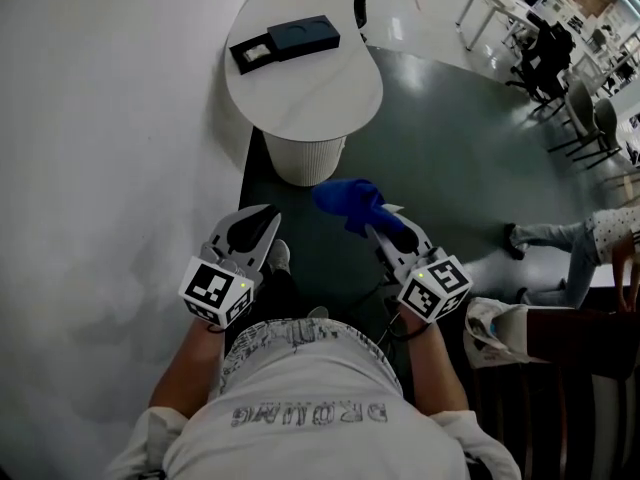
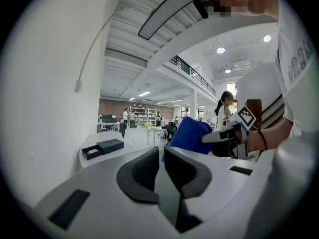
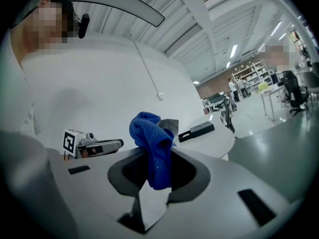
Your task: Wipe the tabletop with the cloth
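I am holding the blue cloth (image 1: 348, 201) in the right tool (image 1: 385, 220). Its jaws are clamping on a bunched fold, with one end sticking up past the tips and the other hanging down between them. The left tool (image 1: 258, 230) is drawn almost together, with only a slit between its pads and nothing in it.

The white bench (image 1: 320, 98) is lying ahead at about 11 o'clock from the right tool and 1 o'clock from the left. Its rounded top is stretching away from me along the 12-to-6 line. The cloth is pointing toward the bench's near rim but is not touching it, and it is not yet over the top. I judge the wipe has not begun.

A black box (image 1: 285, 41) is sitting on the far part of the top, at about 11 o'clock. That is leaving the near half bare for the first stroke. The right tool, which is carrying the cloth, is the one placed to reach forward and lower onto that near edge.
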